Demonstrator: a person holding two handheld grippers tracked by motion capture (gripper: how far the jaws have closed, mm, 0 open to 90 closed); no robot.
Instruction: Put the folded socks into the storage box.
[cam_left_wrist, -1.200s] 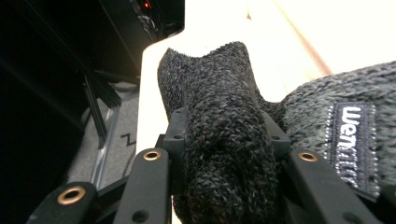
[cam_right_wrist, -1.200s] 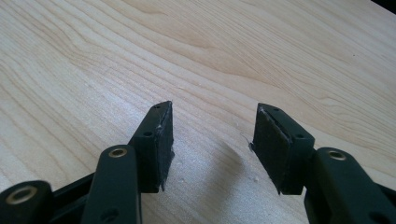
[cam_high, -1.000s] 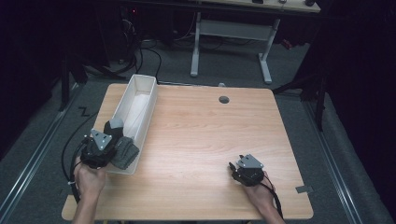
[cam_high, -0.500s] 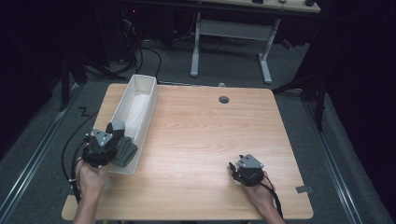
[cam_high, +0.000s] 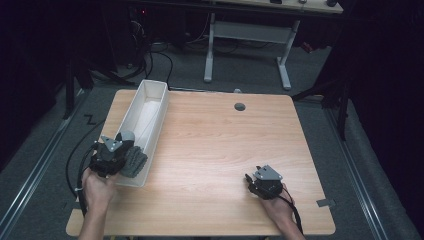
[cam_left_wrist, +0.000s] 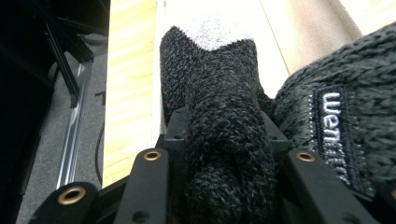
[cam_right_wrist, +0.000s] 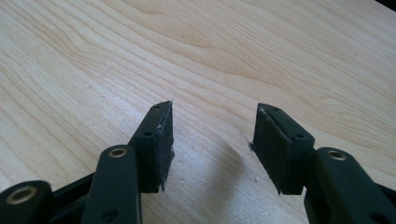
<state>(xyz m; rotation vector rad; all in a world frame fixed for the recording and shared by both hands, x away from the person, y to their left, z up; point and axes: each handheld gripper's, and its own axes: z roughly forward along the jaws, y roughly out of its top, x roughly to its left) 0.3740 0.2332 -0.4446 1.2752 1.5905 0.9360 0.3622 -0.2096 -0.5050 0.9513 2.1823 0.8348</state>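
While left claw (cam_left_wrist: 224, 154) pinches dark knit glove (cam_left_wrist: 219, 116), label (cam_left_wrist: 334, 135) partly legible "wenti", right claw (cam_right_wrist: 212, 140) spread.

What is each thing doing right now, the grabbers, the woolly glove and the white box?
Left gripper: shut on the knitted glove.
Knitted glove: dark grey, clamped between the jaws, over the near end of the bin.
White bin: upright, open-topped, on the table.
Right gripper: open, empty, over bare table.

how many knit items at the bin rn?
2, both dark grey knit. One is clamped in the left gripper, over the near end of the white bin. The other, with a woven label, lies beside it. More may be hidden beneath.
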